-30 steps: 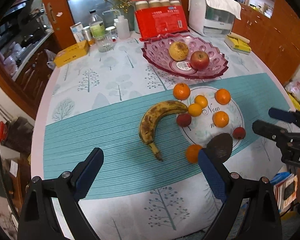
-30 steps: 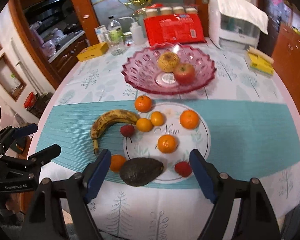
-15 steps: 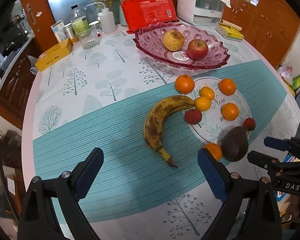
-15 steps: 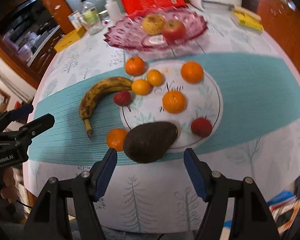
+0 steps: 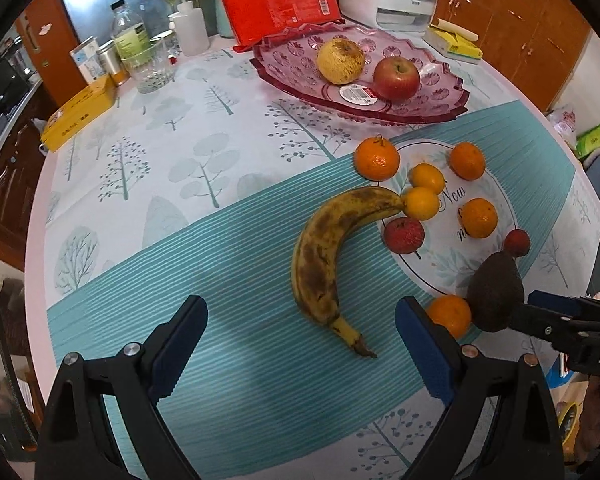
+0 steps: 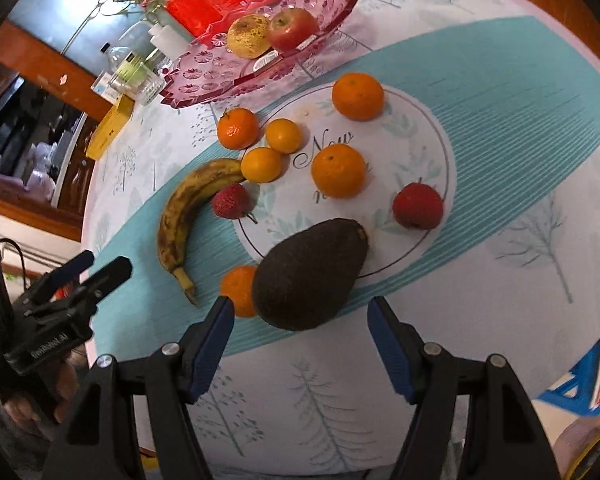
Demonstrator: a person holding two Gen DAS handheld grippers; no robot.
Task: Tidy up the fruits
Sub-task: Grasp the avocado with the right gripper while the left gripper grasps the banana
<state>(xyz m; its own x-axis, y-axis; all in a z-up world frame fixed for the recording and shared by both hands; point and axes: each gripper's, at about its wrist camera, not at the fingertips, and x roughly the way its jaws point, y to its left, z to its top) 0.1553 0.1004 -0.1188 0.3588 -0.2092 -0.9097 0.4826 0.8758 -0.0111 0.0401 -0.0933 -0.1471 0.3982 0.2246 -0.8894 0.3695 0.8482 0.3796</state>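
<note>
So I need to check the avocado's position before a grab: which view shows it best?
The right wrist view: the avocado lies whole and large just ahead of the open right gripper. The left wrist view shows it small at the right edge, partly behind that gripper.

Wooden cabinets (image 5: 540,28), round table (image 5: 139,168), tree-print tablecloth

Both wrist cameras look steeply down, close over the table. The left view faces the banana (image 5: 332,248), the right the avocado (image 6: 308,276) beside it; both share the fruit and pink bowl (image 5: 300,68) beyond.
</note>
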